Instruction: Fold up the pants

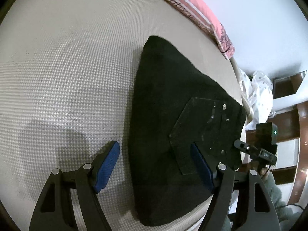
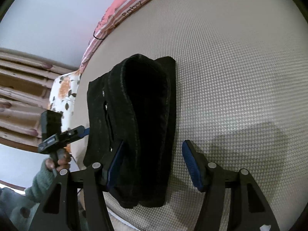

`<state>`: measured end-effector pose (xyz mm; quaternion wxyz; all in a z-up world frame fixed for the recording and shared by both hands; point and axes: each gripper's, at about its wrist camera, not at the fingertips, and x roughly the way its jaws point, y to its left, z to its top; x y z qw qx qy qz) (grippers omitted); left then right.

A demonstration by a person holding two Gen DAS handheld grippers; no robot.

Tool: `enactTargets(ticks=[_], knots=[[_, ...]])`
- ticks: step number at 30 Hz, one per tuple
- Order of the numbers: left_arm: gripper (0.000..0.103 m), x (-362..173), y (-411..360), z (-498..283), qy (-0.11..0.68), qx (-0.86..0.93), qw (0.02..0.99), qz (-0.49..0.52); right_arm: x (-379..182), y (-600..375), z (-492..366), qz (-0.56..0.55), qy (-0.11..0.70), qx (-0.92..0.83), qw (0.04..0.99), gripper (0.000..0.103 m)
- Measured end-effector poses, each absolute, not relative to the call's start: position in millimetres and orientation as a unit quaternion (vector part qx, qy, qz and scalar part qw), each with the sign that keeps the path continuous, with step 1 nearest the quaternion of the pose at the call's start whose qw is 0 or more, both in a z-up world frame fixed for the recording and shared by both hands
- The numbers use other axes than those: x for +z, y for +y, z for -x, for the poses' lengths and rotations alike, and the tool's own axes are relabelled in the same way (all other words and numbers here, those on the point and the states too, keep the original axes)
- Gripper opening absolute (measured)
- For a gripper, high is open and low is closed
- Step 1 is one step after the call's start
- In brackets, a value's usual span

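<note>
Both grippers' fingers spread, gripping nothing; folded black pants (image 1: pixel 173 134) between right fingers (image 2: pixel 189 161), overlapping left fingers (image 1: pixel 200 163).

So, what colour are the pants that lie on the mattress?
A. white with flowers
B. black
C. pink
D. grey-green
B: the folded pants on the textured mattress are black in both wrist views; the pink is only the striped cloth along the far edge.

The pants (image 1: pixel 173 115) are matt black cloth, slightly fuzzy, with small shiny metal rivets (image 1: pixel 224 106). Under each hand-held gripper the bed (image 1: pixel 67 67) shows coarse, woven, waffle-textured fabric.
</note>
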<state>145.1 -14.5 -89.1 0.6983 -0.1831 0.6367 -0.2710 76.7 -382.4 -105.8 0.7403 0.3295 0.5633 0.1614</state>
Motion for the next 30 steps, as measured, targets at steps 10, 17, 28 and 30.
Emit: enactTargets(ticks=[10,17,28,30], knots=[[0.075,-89.7,-23.6,-158.6,0.626,-0.311,0.691,0.182,-119.1,-380.9,-96.6,-0.36,0.548,0.208,0.726,0.053],[0.061,-90.8,-30.8,-156.2,0.609,-0.305,0.71,0.178,-123.9,-374.7,-101.3,-0.383,0.532,0.202,0.728,0.038],[0.018,-56.1,-29.7,-156.8,0.587,-0.29,0.737,0.166,-75.0,-341.1,-106.6,-0.37,0.514,0.203,0.747,0.026],[0.018,-46.1,-24.8,-164.3,0.577,-0.287,0.747,0.166,-70.0,-334.4,-114.4,-0.374,0.511,0.209,0.745,0.026]])
